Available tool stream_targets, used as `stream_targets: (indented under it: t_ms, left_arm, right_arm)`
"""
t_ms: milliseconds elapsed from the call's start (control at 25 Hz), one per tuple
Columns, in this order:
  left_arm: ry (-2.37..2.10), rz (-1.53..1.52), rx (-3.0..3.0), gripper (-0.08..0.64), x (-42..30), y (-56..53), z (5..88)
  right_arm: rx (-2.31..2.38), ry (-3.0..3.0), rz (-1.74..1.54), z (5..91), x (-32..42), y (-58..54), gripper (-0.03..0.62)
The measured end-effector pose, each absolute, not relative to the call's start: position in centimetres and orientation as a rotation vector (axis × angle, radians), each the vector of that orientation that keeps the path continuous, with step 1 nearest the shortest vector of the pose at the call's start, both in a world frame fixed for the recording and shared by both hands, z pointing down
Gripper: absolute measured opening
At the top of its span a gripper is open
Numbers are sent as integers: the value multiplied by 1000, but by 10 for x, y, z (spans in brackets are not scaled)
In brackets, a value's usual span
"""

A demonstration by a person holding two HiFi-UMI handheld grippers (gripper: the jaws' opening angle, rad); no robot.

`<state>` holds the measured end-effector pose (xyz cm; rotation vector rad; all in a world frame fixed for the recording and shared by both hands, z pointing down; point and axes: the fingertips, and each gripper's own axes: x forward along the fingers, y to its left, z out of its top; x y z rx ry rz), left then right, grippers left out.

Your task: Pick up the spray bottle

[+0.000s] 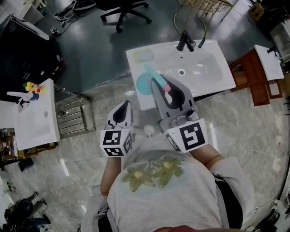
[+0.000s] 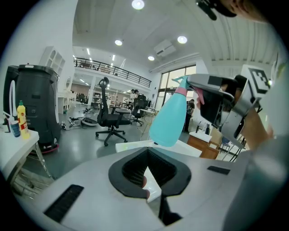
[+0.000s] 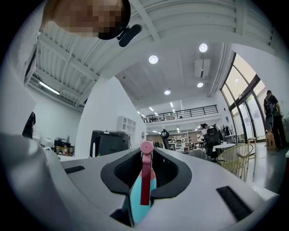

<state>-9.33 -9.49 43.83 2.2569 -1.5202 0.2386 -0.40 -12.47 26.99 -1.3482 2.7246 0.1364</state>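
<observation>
The spray bottle (image 1: 149,79) has a teal body and a pink neck and trigger. It hangs tilted in the air over the front left corner of the white sink counter (image 1: 213,77). My right gripper (image 1: 165,86) is shut on it at the neck. In the right gripper view the pink trigger (image 3: 144,180) and the teal body (image 3: 134,205) sit between the black pads. The left gripper view shows the bottle (image 2: 169,119) hanging from the right gripper (image 2: 212,90). My left gripper (image 1: 127,105) stays low at the left, shut and holding nothing.
A black tap (image 1: 186,41) stands at the back of the sink. A wooden cabinet (image 1: 251,81) is to its right. A metal rack (image 1: 74,115) and a white stand with small bottles (image 1: 34,87) are at the left. An office chair (image 1: 122,11) is beyond.
</observation>
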Motion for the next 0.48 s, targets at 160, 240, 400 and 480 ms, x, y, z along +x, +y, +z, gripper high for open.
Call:
stream_targets:
  t_ms: [160,240,400,480]
  left_arm:
    - [-1525,236,2257,6,-94,-94,438]
    - [-1526,236,2256,6,-93,-92,439]
    - [-1524,241,2250,6,-91,-90,443]
    - [-1527,243,2244,6,-92,-90,445]
  right_arm:
    - [-1351,2721,140,271,-3,-124,71]
    - [-1350,2723,143,272,-2,-123,72]
    - [-1357,2726,139,277,-1,-123,71]
    - [-1359,2731,135,279,-1,-124,71]
